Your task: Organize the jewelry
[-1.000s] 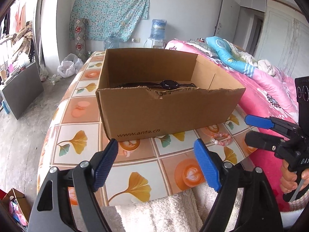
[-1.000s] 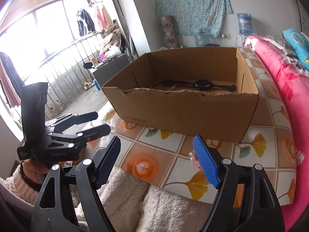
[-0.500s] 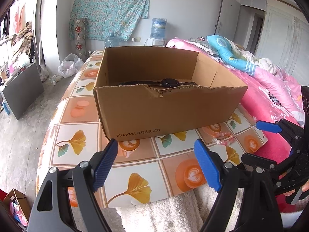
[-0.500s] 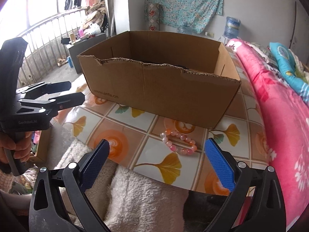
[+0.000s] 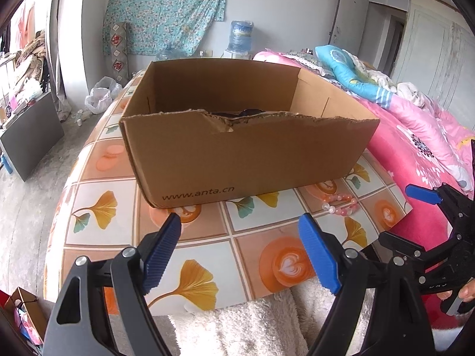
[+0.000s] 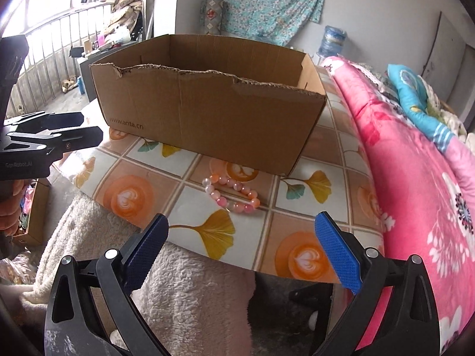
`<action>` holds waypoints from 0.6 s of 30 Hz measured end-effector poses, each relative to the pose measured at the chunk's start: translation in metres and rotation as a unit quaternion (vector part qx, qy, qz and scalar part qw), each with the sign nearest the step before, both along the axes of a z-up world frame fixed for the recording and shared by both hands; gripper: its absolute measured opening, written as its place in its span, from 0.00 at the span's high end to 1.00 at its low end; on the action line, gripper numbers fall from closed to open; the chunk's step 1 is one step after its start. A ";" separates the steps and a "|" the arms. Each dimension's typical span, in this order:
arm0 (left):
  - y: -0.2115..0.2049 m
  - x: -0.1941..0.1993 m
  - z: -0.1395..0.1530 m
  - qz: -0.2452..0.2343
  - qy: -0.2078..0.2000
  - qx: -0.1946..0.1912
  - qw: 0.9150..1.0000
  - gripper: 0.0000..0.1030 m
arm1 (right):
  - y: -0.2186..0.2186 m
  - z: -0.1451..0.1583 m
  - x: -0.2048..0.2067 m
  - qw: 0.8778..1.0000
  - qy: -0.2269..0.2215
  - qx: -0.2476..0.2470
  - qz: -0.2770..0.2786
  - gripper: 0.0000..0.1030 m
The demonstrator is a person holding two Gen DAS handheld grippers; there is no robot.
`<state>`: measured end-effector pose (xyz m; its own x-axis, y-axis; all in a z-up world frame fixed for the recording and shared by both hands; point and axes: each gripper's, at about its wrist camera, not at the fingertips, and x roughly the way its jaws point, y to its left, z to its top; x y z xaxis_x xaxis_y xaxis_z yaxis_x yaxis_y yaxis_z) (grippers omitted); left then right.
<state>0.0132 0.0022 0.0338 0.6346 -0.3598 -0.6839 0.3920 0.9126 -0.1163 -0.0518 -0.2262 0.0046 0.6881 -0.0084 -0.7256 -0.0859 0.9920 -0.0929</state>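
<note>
Step in hand, by my read: lining up the R gripper [image 6: 242, 250] on the pink-and-white beaded bracelet [image 6: 231, 192] for a pick. Its blue-padded jaws stand spread wide w/ nothing between them; it hangs over the near table edge and the fluffy cream fabric [image 6: 184, 281] below, pointing down at the beads. The L gripper [image 5: 240, 252] is also spread and empty, off to the left, aimed at the box front, not at the beads.

The bracelet lies flat on the glossy tablecloth printed w/ ginkgo leaves and latte hearts [image 6: 297, 261], just in front of the brown open-top cardboard box [image 6: 213, 112], near its right front corner, not touching it as far as I can tell.

Next move prob calls for: drop fwd and down so both pads straddle one side of the loop, then close gently. Beads are round and slick, cloth is shiny, so they may roll or skid out of the pinch. After that it needs a lift clear of the torn front rim of the box.

In the way: the box wall sits right behind the beads, little room to overshoot. A dark item [image 5: 246, 113] barely shows inside the box; can't tell what. Right of the table: a pink floral quilt [image 6: 415, 178] on a bed, close to the beads' side. Beyond: blue water-cooler bottle [image 5: 242, 38], teal floral cloth on the wall [image 5: 166, 12].
</note>
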 end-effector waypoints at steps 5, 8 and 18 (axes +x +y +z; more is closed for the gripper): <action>-0.024 -0.007 -0.006 -0.029 -0.005 0.003 1.000 0.23 | -0.027 -0.014 0.003 0.997 0.039 0.051 -0.046 0.08; -0.041 -0.008 -0.012 -0.055 -0.002 0.002 0.998 0.23 | -0.037 -0.017 0.005 0.994 0.041 0.079 -0.058 0.08; -0.089 -0.009 -0.022 -0.110 -0.019 0.032 0.993 0.29 | -0.051 -0.023 0.021 0.990 0.036 0.110 -0.085 0.34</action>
